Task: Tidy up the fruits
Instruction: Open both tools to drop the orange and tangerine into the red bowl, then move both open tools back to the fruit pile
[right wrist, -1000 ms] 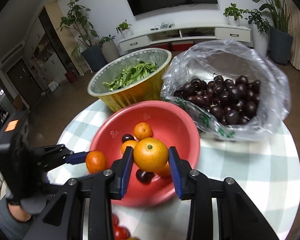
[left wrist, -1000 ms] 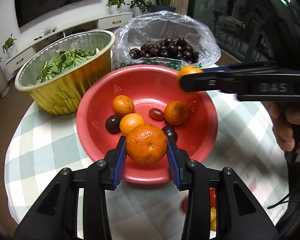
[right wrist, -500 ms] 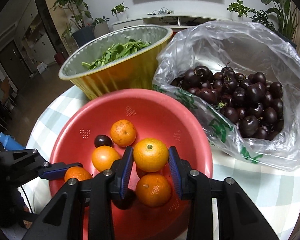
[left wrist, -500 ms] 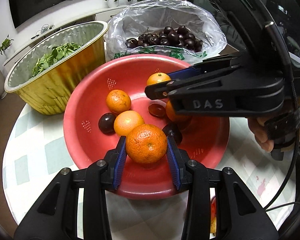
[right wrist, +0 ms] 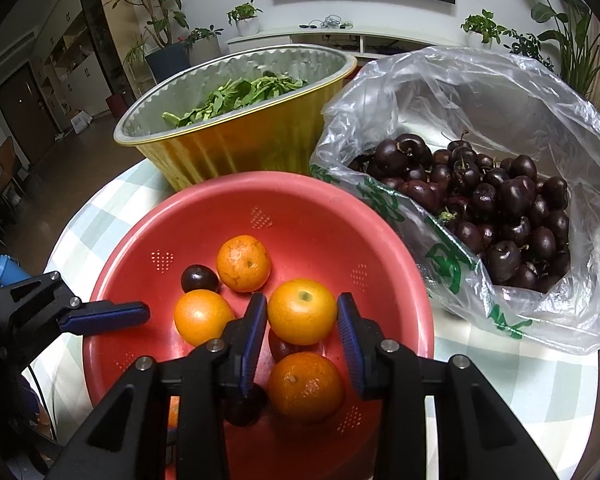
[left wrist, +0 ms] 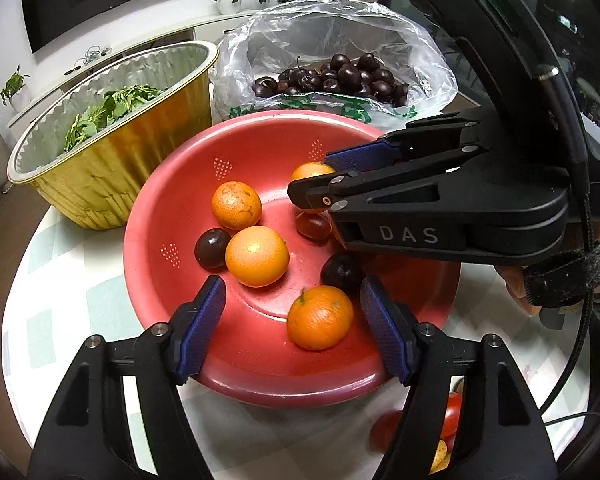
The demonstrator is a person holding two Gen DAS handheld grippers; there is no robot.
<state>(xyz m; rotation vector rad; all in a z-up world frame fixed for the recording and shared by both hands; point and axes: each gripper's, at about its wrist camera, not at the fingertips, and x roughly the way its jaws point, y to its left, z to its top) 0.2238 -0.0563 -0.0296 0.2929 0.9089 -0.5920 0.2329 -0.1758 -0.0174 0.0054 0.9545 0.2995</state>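
A red colander bowl (left wrist: 260, 148) (right wrist: 300, 200) on the checked table holds several oranges and a few dark cherries. My left gripper (left wrist: 292, 286) hangs over the bowl's near side. Its jaws are opening, and an orange (left wrist: 320, 317) lies loose on the bowl floor by the right pad, touching neither pad. My right gripper (right wrist: 302, 314) is shut on another orange (right wrist: 302, 311) just above the fruit in the bowl. From the left wrist view that gripper (left wrist: 314, 180) reaches in from the right with its orange (left wrist: 312, 170) half hidden.
A gold foil tub of green leaves (left wrist: 100, 160) (right wrist: 236, 148) stands behind the bowl on the left. An open plastic bag of dark cherries (left wrist: 340, 76) (right wrist: 500, 200) sits behind on the right. Small red tomatoes (left wrist: 452, 420) lie on the table at the near edge.
My left gripper let go of its orange, which dropped into the bowl near the right pad. My right gripper came in lower over the bowl, still holding its orange.
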